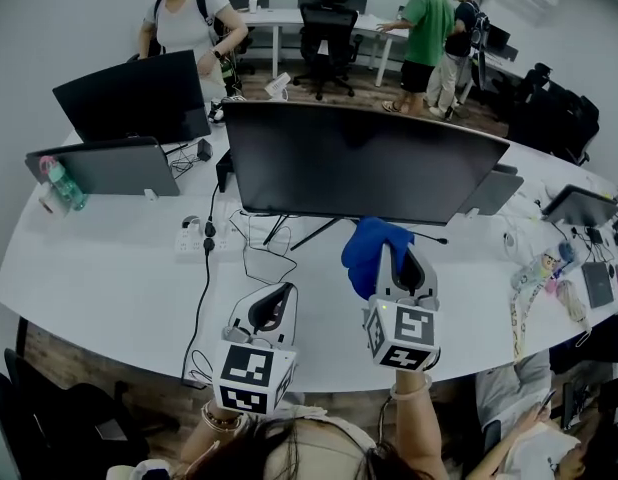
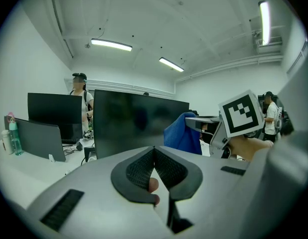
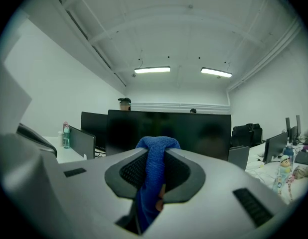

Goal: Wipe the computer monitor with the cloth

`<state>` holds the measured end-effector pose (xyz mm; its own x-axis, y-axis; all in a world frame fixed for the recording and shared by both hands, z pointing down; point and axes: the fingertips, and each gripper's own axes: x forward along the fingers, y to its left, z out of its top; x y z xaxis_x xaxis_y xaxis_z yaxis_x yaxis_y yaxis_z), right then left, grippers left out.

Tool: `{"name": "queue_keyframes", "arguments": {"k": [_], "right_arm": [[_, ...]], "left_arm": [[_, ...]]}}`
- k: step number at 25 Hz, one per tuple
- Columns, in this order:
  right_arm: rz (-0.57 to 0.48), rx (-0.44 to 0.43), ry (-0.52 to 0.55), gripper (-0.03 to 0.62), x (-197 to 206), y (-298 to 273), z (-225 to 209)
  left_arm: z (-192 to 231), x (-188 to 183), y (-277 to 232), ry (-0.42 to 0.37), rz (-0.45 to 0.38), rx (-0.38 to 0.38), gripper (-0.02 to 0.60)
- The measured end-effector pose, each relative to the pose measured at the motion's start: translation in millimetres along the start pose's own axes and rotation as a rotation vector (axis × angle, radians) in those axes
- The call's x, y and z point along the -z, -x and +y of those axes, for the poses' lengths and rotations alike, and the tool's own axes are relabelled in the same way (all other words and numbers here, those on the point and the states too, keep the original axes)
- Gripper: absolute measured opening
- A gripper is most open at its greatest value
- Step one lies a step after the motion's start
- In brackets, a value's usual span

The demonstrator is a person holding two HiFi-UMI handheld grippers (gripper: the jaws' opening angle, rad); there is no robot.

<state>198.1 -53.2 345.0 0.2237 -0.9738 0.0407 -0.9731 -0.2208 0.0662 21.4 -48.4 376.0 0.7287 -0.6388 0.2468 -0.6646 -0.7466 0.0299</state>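
Right gripper (image 3: 155, 159) clamps blue cloth (image 1: 369, 248) | left gripper (image 2: 154, 156) closed | monitor (image 1: 359, 158) dark

Royal blue throughout, no print, on the bunched blue terry cloth (image 1: 367, 253). Plain glossy black across the wide black flat-panel monitor (image 1: 359, 163). In front of the monitor, matt white on the curved white bench (image 1: 99, 268). Pale grey shells and black ribbed jaws on the left gripper (image 1: 272, 306) and right gripper (image 1: 401, 260). Black-and-white square patterns on the left marker cube (image 1: 253, 375) and right marker cube (image 1: 405, 332). Behind the monitor, a plain green T-shirt (image 1: 429, 23). Left of the monitor, a green-tinted clear plastic bottle (image 1: 61, 181) with a pink cap.
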Motion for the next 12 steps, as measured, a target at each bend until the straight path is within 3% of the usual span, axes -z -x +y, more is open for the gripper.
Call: {"name": "queue_keyframes", "arguments": {"k": [12], "right_arm": [[0.035, -0.007, 0.006, 0.071, 15.8, -4.9, 9.1]], "left_arm": [[8.5, 8.0, -3.9, 0.016, 0.013, 0.002, 0.009]]}}
